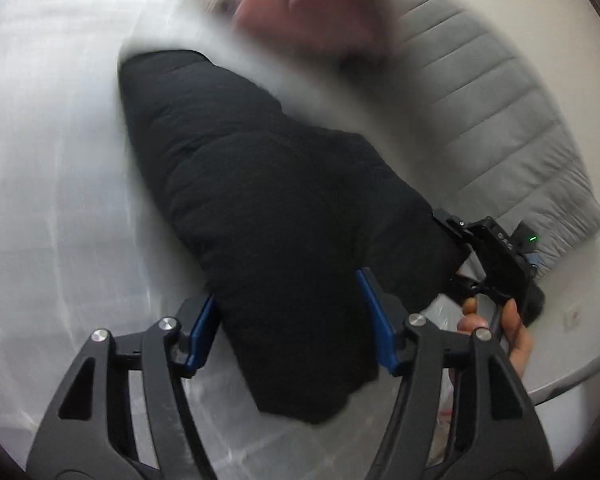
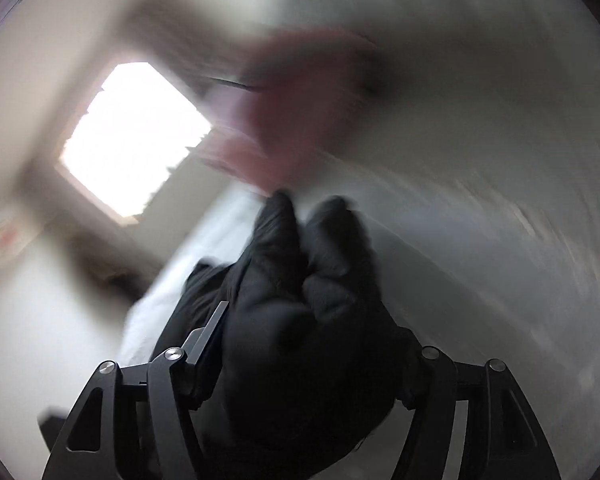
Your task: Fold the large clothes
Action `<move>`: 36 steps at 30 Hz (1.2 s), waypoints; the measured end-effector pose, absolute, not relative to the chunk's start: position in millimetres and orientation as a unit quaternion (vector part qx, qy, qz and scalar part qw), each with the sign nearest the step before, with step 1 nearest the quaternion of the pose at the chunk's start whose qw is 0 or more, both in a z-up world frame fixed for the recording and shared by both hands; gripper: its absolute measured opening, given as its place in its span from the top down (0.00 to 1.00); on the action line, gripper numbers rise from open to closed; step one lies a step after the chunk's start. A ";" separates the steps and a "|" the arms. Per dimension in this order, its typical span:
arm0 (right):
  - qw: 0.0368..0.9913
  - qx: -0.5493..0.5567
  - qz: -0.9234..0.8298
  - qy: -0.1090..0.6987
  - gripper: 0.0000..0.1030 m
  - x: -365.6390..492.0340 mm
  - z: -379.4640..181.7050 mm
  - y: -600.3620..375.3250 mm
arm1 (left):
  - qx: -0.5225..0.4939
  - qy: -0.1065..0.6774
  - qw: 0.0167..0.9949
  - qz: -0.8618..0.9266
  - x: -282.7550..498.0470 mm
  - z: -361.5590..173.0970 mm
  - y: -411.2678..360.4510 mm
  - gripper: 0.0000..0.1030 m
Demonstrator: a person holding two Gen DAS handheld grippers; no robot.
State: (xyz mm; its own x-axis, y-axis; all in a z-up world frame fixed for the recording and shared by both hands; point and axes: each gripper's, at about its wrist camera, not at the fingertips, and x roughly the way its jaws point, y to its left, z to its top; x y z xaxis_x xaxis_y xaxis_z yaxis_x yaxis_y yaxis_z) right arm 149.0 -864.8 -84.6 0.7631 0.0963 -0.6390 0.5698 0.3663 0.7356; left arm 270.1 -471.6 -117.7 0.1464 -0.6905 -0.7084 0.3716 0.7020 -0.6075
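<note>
A black padded jacket point(image 1: 268, 200) lies bunched on a white bed point(image 1: 52, 160). In the left wrist view my left gripper point(image 1: 292, 320) has its blue-padded fingers point(image 1: 374, 312) spread wide on either side of the jacket's near end, with thick fabric between them. My right gripper shows at the jacket's right edge point(image 1: 496, 256), held by a hand. In the right wrist view my right gripper point(image 2: 300, 344) has a thick bunch of the black jacket point(image 2: 308, 300) filling the space between its fingers. That view is heavily blurred.
A grey quilted headboard point(image 1: 492, 112) curves along the right of the bed. A blurred pink cloth point(image 1: 312, 12) lies at the far end; it also shows in the right wrist view point(image 2: 300, 120). A bright window point(image 2: 136, 132) is on the left wall.
</note>
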 end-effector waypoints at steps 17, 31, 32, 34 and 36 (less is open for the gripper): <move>0.882 0.348 -0.174 0.267 0.24 13.7 45.1 -630.6 | 0.009 0.406 0.879 -0.252 161.0 -19.4 -328.0 0.25; 0.902 0.287 -0.191 0.260 0.18 -57.1 89.7 -469.9 | 0.054 0.294 0.922 -0.247 55.8 31.6 -250.5 0.04; 0.905 0.281 -0.189 0.257 0.17 -57.9 91.0 -466.6 | 0.053 0.295 0.920 -0.252 56.1 28.6 -251.5 0.04; 0.912 0.265 -0.190 0.250 0.17 -58.6 88.6 -461.1 | 0.053 0.292 0.921 -0.253 52.1 27.2 -250.3 0.04; 0.917 0.247 -0.199 0.244 0.17 -58.2 85.0 -454.9 | 0.049 0.288 0.922 -0.253 51.1 24.7 -249.9 0.04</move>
State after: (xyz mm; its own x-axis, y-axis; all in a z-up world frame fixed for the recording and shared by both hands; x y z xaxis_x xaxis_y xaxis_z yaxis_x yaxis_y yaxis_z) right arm -58.2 -454.9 85.0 0.8024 -0.2440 -0.5447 0.4843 0.7995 0.3554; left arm 51.1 -249.9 24.7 0.7062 -0.4387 -0.5557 0.4947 0.8672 -0.0559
